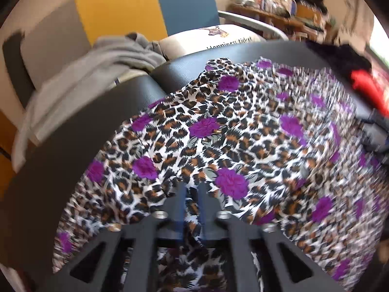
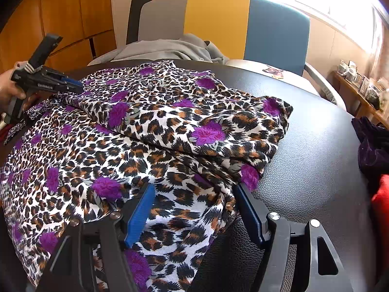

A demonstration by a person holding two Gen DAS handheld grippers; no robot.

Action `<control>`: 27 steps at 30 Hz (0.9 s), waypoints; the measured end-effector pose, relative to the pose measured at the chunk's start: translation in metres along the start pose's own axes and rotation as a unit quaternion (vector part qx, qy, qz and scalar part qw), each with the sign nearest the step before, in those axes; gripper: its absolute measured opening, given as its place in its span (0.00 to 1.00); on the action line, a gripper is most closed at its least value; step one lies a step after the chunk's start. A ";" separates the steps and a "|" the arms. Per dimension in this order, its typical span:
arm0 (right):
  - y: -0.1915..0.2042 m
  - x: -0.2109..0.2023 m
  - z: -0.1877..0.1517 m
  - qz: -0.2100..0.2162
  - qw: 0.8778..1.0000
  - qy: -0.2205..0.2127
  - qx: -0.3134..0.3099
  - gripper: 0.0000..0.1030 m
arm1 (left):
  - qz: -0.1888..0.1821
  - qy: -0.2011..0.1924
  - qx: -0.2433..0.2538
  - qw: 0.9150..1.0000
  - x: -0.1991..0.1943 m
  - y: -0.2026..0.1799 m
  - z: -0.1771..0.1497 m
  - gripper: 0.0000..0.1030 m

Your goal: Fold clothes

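On pebbled black table [image 2: 316,165], rumpled leopard-print garment [image 2: 150,131], left gripper [image 1: 192,189] pinching it

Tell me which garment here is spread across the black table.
The leopard-print garment with purple flowers; the grey garment lies on the chair behind.

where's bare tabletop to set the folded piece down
Bare black tabletop lies right of the leopard-print garment, up to the dark purple cloth at the edge. The left side is crowded: garment and left gripper.
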State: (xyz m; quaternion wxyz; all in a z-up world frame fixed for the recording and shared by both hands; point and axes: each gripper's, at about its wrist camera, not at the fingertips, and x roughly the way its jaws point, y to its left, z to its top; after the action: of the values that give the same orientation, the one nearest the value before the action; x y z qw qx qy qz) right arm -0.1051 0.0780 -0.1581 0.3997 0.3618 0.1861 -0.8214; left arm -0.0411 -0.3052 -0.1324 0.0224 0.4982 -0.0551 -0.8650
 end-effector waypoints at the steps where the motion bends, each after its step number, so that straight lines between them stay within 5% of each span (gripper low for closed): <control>1: 0.000 0.000 0.000 0.000 1.000 0.000 0.001 0.68 | 0.004 -0.006 0.002 1.000 -0.002 -0.001 0.000 0.01; 10: 0.000 0.001 0.001 -0.001 1.000 0.001 0.003 0.68 | 0.000 0.006 -0.091 0.996 0.004 0.044 0.020 0.00; 12: 0.000 0.001 0.000 -0.001 1.000 0.001 0.004 0.68 | -0.025 0.003 -0.101 0.995 0.000 0.046 0.015 0.00; 15: 0.000 0.001 0.000 -0.001 1.000 0.000 0.004 0.68 | -0.061 -0.003 -0.115 0.991 -0.007 0.049 0.007 0.21; 20: 0.000 0.000 -0.001 -0.001 1.000 0.000 0.006 0.69 | -0.121 -0.011 -0.139 0.983 -0.017 0.053 -0.006 0.30; 25: 0.002 0.000 0.000 -0.006 1.000 0.001 0.004 0.70 | -0.067 0.012 -0.117 0.991 0.004 0.038 -0.003 0.28; 27: 0.002 0.000 0.000 -0.008 1.000 0.001 0.002 0.70 | -0.049 0.003 -0.108 0.993 0.003 0.033 0.000 0.03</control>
State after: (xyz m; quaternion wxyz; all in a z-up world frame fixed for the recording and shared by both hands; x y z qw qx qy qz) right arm -0.1039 0.0764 -0.1580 0.3923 0.3626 0.1875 -0.8243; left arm -0.0431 -0.3382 -0.1313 0.0333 0.4976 0.0632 -0.8645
